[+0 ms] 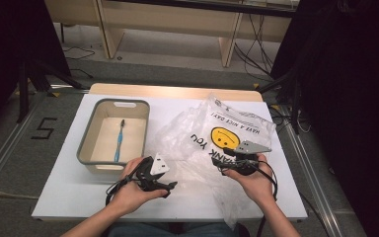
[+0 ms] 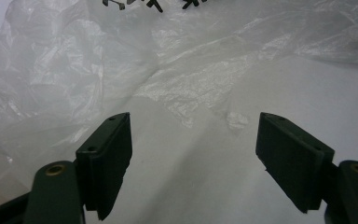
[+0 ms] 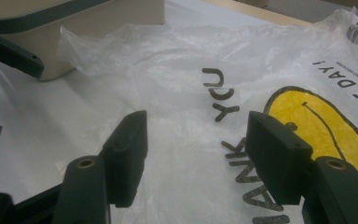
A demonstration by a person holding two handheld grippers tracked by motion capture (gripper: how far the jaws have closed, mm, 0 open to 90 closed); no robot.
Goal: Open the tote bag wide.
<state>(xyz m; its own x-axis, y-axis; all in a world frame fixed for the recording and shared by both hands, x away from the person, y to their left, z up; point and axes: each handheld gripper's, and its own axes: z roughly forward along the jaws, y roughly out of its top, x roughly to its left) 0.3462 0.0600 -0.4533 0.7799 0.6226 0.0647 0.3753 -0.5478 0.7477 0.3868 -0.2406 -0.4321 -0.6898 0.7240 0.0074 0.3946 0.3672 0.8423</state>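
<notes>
A crumpled clear plastic bag [image 1: 192,129] with a yellow smiley and black "THANK YOU" print lies on the white table [image 1: 69,192], right of centre. My left gripper [image 1: 165,175] hovers low at the bag's near left edge. It is open [image 2: 193,121], with only bare table between its jaws and the bag [image 2: 121,60] just ahead. My right gripper [image 1: 220,161] sits over the printed part of the bag [image 3: 191,60], near the smiley [image 3: 317,126]. It is open too [image 3: 196,119], holding nothing. The left gripper's jaw [image 3: 14,56] shows at the right gripper view's upper left.
A cream bin with a grey rim [image 1: 86,143] stands at the table's left and holds a blue toothbrush [image 1: 119,140]. The bin's corner [image 3: 74,18] touches the bag's edge. Wooden furniture and cables are on the floor beyond the table.
</notes>
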